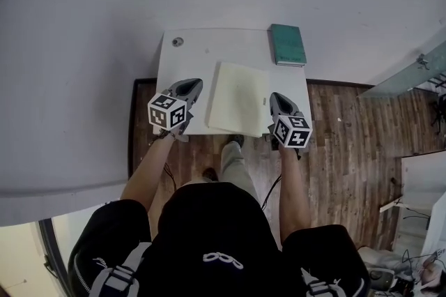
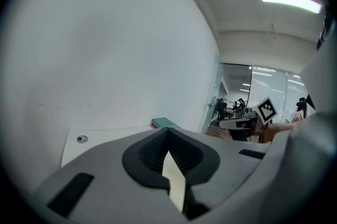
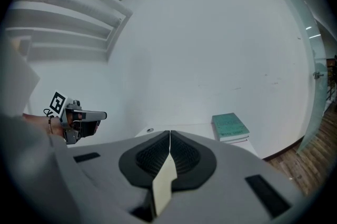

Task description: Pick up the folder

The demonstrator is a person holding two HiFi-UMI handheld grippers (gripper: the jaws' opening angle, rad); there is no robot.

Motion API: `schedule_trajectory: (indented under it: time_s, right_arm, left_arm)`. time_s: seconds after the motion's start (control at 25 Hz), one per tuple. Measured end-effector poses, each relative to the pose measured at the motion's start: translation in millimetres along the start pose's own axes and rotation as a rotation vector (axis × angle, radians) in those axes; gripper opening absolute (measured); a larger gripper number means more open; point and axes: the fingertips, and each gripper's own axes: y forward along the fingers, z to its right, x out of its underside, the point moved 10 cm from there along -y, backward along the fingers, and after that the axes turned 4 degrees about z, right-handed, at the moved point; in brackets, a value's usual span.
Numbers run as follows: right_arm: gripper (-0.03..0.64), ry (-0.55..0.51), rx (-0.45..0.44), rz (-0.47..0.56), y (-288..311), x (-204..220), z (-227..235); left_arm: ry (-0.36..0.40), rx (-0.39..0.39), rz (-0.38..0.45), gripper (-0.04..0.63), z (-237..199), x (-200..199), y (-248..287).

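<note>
A cream folder (image 1: 240,99) is held flat over the white table (image 1: 188,58), gripped at its two side edges. My left gripper (image 1: 197,88) is shut on the folder's left edge, my right gripper (image 1: 276,100) on its right edge. In the left gripper view a cream strip of folder (image 2: 174,182) shows pinched between the closed jaws of that gripper (image 2: 167,131). The right gripper view shows the same: a cream strip (image 3: 163,184) clamped in that gripper (image 3: 169,133). Whether the folder still touches the tabletop I cannot tell.
A green book (image 1: 288,44) lies at the table's far right corner against the white wall, also seen as the green book (image 3: 229,125). A round cable hole (image 1: 178,42) sits at the far left corner. Wooden floor (image 1: 348,135) extends to the right, with a glass partition (image 1: 411,72).
</note>
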Motion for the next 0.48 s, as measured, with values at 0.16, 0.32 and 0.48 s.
schedule_trajectory:
  time_s: [0.16, 0.32, 0.48]
  right_arm:
    - [0.025, 0.004, -0.003, -0.010, 11, 0, 9]
    - [0.025, 0.011, 0.002, -0.023, 18, -1, 20]
    - [0.025, 0.019, 0.004, -0.037, 26, 1, 30]
  left_arm:
    - [-0.005, -0.006, -0.008, 0.021, -6, 0, 12]
    - [-0.012, -0.007, -0.021, 0.021, -10, 0, 26]
    - [-0.013, -0.006, -0.035, 0.021, -14, 1, 39]
